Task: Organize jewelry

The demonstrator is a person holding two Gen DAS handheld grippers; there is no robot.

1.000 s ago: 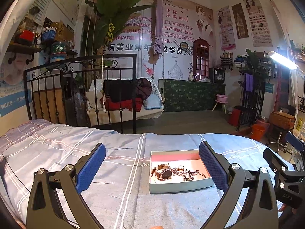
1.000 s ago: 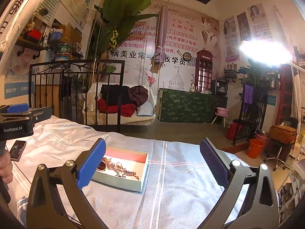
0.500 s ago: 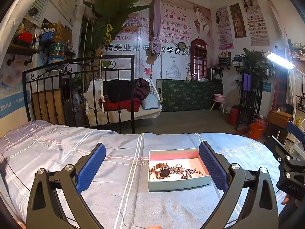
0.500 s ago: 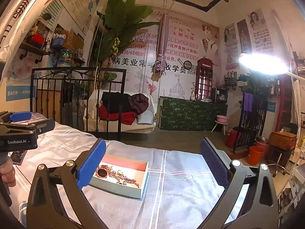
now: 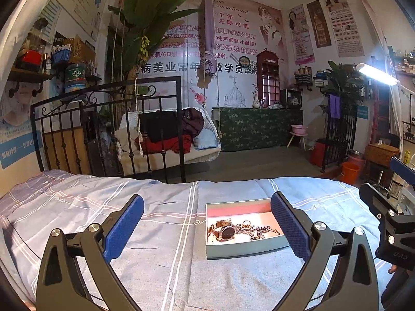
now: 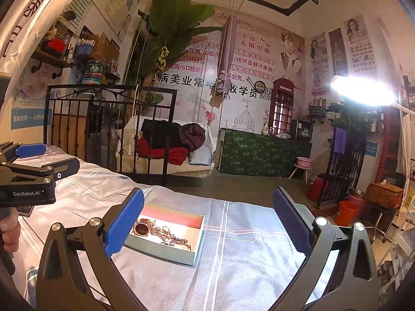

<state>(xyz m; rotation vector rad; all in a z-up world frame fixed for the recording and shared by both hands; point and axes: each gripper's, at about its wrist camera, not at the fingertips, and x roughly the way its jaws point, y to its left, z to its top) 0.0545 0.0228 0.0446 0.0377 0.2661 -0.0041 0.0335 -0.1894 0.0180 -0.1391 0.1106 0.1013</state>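
One tray [image 5: 246, 248], one watch [image 5: 225, 232] (chains too tangled to count).

The left gripper [image 5: 206, 223], black-framed with blue textured pads, is spread wide and grips nothing, pointing level toward the far side. The right gripper [image 6: 207, 220], built the same, is likewise spread wide with nothing between its pads. A bare hand [image 6: 9, 229] grips the left gripper's handle at near left.

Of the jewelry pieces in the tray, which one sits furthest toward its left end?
The watch with the round dark dial, at the left end of the tray. The chains and the small ring lie tangled to its right.
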